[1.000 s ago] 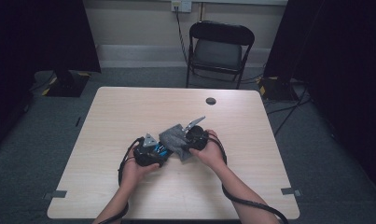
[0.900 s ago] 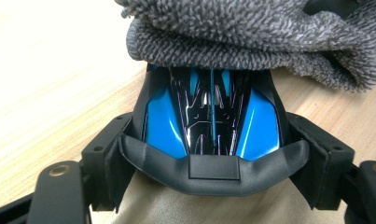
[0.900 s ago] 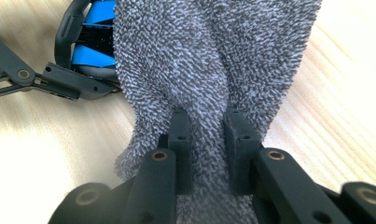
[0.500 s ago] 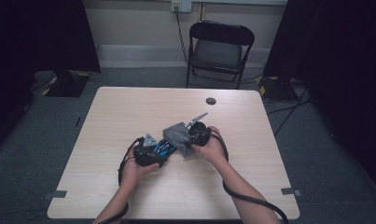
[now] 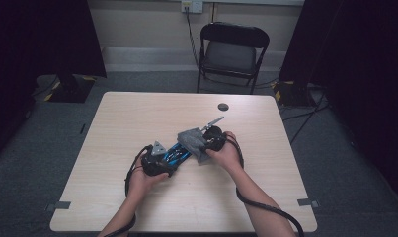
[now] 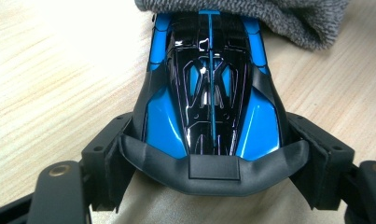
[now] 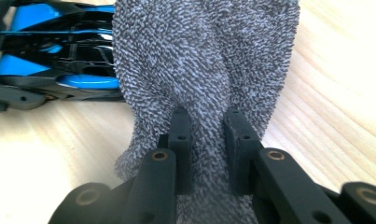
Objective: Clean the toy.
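Gripping car: left gripper (image 6: 213, 158) is clamping the blue-and-black toy car (image 6: 211, 93) by its sides, on the table (image 5: 137, 113).
Pinching cloth: right gripper (image 7: 206, 135) is squeezing a fold of grey cloth (image 7: 199, 60).
Hiding: cloth is covering the car's far end.

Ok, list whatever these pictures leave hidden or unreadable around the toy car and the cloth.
- Far end of the glossy blue and black toy car: left gripper view, covered by the grey terry cloth.
- Car's wheels: left gripper view, hidden by its body and the left gripper clamped on it.
- Cloth's lower edge: right gripper view, behind the right gripper pinching it.
- Small dark round thing on the light wooden table: high view, too small to identify.
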`<state>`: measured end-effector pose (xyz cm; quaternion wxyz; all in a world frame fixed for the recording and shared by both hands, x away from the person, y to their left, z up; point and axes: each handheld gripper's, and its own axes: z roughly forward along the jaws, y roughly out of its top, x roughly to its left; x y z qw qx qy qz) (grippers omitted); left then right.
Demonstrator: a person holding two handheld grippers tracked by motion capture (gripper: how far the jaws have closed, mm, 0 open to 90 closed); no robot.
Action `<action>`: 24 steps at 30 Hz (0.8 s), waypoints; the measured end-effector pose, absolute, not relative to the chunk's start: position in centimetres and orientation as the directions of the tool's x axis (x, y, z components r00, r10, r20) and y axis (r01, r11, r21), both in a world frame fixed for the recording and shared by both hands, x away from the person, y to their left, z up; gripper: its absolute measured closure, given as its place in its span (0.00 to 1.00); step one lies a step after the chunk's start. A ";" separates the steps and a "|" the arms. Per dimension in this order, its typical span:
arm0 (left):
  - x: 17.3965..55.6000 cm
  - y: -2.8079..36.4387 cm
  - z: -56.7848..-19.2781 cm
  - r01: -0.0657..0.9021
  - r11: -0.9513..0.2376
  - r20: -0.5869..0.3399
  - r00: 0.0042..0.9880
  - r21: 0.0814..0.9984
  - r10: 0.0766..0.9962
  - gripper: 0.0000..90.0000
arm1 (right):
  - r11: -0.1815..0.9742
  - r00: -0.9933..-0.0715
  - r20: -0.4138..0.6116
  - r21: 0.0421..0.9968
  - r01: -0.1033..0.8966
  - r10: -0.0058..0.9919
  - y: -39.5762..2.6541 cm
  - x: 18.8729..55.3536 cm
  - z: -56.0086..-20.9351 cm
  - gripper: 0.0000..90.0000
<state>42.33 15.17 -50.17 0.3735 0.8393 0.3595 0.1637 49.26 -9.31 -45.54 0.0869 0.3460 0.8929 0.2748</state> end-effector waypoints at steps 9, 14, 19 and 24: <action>42.3 15.2 -50.1 0.482 -0.464 0.005 0.689 0.743 0.724 0.27 | 0.589 -0.727 0.050 0.550 0.592 0.685 -10.2 49.6 -46.0 0.83; 42.3 15.2 -50.2 0.481 -0.462 0.006 0.688 0.745 0.726 0.27 | 0.591 -0.725 0.041 0.550 0.590 0.687 -10.7 49.7 -46.1 0.83; 42.3 15.2 -50.2 0.481 -0.463 0.006 0.688 0.744 0.725 0.27 | 0.588 -0.715 0.035 0.543 0.600 0.698 -11.2 49.7 -46.1 0.83; 42.3 15.2 -50.2 0.481 -0.463 0.006 0.688 0.744 0.726 0.27 | 0.579 -0.704 0.027 0.546 0.605 0.710 -11.9 49.7 -46.2 0.83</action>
